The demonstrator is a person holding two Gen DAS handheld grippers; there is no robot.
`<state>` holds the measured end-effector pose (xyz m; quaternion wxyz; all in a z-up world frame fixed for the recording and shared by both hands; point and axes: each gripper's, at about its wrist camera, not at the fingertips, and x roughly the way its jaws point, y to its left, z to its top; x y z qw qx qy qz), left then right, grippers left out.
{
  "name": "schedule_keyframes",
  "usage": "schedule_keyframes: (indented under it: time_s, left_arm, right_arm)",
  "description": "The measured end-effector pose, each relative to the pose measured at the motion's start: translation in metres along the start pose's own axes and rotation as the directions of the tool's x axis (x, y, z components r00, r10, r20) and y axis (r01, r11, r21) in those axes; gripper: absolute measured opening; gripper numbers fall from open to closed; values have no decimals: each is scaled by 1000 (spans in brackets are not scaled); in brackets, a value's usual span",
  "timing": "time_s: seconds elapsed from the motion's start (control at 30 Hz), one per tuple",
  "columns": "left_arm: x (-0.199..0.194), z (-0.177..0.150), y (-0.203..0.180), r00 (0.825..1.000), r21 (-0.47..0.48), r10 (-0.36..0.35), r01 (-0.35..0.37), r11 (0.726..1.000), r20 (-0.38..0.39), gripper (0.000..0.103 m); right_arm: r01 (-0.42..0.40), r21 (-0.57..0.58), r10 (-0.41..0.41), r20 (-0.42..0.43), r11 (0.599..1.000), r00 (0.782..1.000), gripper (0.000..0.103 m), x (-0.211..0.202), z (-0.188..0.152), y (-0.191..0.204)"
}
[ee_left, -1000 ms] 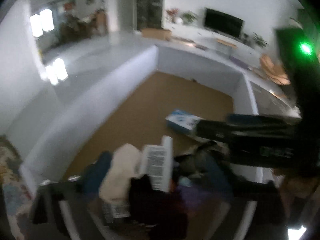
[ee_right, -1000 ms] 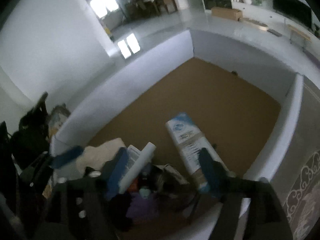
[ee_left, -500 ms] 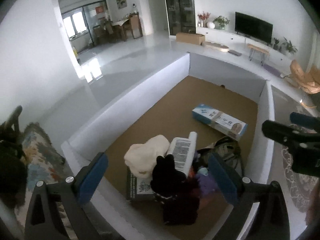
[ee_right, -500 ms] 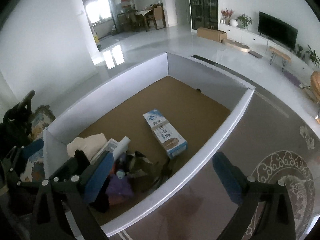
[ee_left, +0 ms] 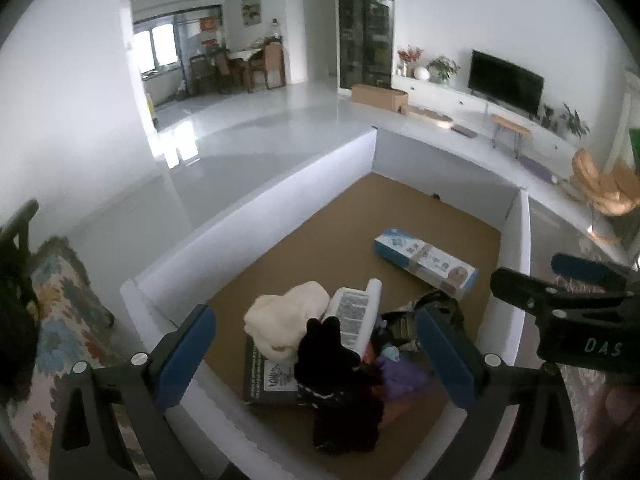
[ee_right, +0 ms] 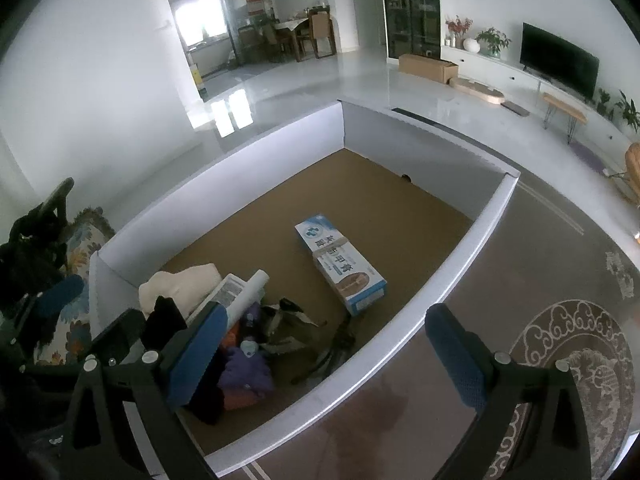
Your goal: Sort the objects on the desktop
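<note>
A: Well, where is the blue and white carton (ee_right: pixel 340 263) lying?

B: Flat on the brown floor of the white-walled box (ee_right: pixel 460 264), out in the open middle part, apart from the heap of things in the box's near corner. Its long axis runs slantwise across the box floor: in the right wrist view the blue-topped end points toward the far wall, and the end with the brownish picture points toward the near right wall.

A: And the left wrist view?

B: The same carton (ee_left: pixel 426 258) lies slantwise there too, one end toward the far wall, the other close to the right wall.

A: What is in the heap?

B: A cream cloth (ee_left: pixel 286 320), a white printed tube (ee_left: pixel 358 316) leaning with its tip up toward the box's far side, a black furry thing (ee_left: pixel 336 376) and a purple item (ee_right: pixel 244 368). They lie touching or overlapping one another; more I cannot make out.

A: The grippers?

B: The right gripper (ee_right: pixel 324 356) hangs over the near right wall of the box, jaws spread wide, nothing between the pads. The left gripper (ee_left: pixel 316 360) hangs above the heap, jaws also wide, gripping nothing. The right gripper (ee_left: pixel 568 300) shows at the edge of the left view, just outside the box's right wall.
</note>
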<state>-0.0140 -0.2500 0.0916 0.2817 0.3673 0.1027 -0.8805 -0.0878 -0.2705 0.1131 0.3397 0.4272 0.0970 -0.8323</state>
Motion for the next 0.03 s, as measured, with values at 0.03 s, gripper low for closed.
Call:
schedule_keyframes:
  time_s: [0.03]
  left_arm:
    - [-3, 0, 1, 1000, -4, 10, -10, 1000, 13, 102]
  right_arm:
    - [-2, 0, 2, 1, 1000, 1000, 100, -1, 1, 1]
